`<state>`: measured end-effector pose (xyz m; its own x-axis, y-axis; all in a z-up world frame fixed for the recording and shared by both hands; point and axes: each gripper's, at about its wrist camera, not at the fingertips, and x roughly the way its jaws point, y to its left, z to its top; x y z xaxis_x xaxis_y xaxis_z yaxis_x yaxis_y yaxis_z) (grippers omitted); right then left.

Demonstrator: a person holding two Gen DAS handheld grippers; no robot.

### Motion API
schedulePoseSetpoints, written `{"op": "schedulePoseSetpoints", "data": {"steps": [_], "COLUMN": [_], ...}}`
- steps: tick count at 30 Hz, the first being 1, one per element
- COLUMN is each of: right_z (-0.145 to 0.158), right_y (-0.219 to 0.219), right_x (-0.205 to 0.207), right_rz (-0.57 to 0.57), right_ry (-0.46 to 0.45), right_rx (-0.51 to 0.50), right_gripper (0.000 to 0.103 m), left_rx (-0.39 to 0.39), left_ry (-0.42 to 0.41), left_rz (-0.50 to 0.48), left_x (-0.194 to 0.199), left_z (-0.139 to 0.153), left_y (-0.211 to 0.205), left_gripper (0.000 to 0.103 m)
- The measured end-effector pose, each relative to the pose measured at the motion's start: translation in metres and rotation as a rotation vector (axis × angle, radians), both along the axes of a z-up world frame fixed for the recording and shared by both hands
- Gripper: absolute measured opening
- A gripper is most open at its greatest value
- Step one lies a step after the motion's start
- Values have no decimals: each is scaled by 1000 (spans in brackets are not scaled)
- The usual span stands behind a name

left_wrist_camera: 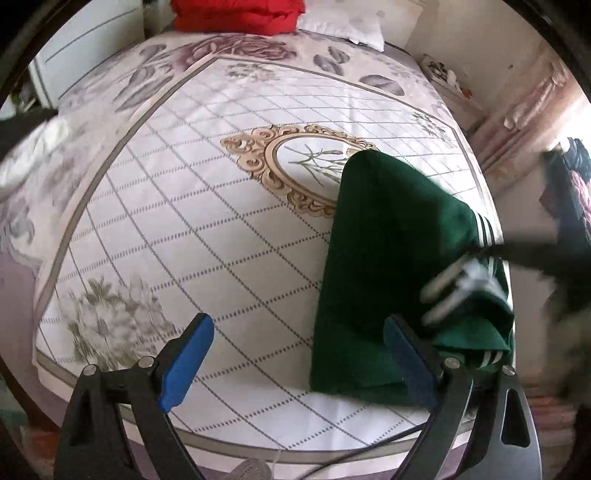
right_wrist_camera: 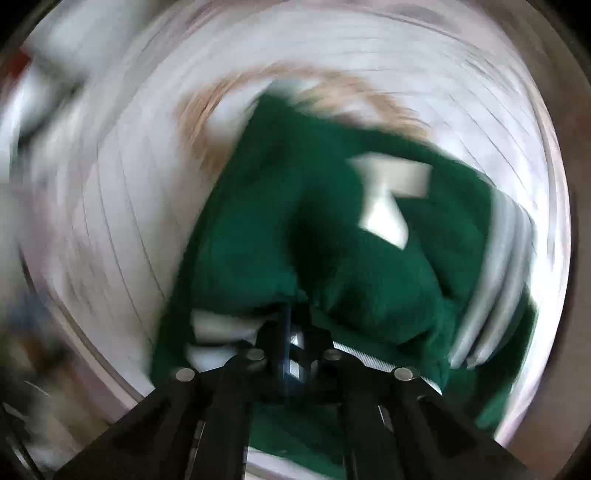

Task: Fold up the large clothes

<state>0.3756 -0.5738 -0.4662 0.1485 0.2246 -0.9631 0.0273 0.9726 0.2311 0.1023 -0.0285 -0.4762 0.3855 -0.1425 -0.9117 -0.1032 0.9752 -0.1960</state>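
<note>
Bedspread (right_wrist_camera: 110,221) smeared by blur; right tool (right_wrist_camera: 287,325) clamped on green garment (right_wrist_camera: 258,229); left tool (left_wrist_camera: 295,354) wide, empty.

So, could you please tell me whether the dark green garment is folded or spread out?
Folded: the dark green garment lies as a narrow, layered bundle on the bed.

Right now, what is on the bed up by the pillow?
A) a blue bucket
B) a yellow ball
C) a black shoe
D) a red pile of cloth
D: in the left wrist view a red pile sits at the far end of the bed, next to the white pillow; no bucket, ball or shoe shows there.
</note>
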Motion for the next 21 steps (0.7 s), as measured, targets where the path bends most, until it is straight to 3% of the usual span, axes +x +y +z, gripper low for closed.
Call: {"op": "schedulePoseSetpoints", "data": {"steps": [3, 4, 6, 9, 10, 11, 13, 14, 16, 19, 21], "right_z": [22, 18, 1, -30, -30, -24, -3, 4, 20, 18, 13], "right_y": [-96, -128, -182, -234, -243, -246, -238, -233, -203, -157, -125], "right_x": [16, 21, 25, 19, 11, 5, -9, -18, -37, -48, -36], "right_rz": [-406, -523, -733, -877, -896, -887, -796, -756, -604, -376, -226], "right_ry": [-40, -34, 20, 168, 170, 154, 102, 74, 22, 72, 115], "right_rx": [207, 243, 222, 259, 281, 294, 298, 300, 330, 408, 369], "right_gripper": [3, 3, 5, 7, 7, 7, 29, 58, 83, 83, 83], "left_rx": [-6, -12, -28, -49, -54, -62, -56, -62, -63, -44, -17], "left_ry": [-1, 1, -3, 0, -1, -1, -2, 1, 13, 15, 5], "left_rz": [-10, -12, -15, -24, -29, -43, -56, -67, -81, -126, -152], "left_x": [15, 19, 33, 53, 56, 62, 68, 72, 78, 88, 91], "left_z": [-4, -6, -9, -12, -11, -11, -10, -11, -12, -12, -11], "left_y": [-5, -6, -13, -27, -31, -38, -48, -53, -63, -82, -89], "left_gripper": [94, 94, 94, 94, 94, 94, 94, 94, 94, 94, 94]}}
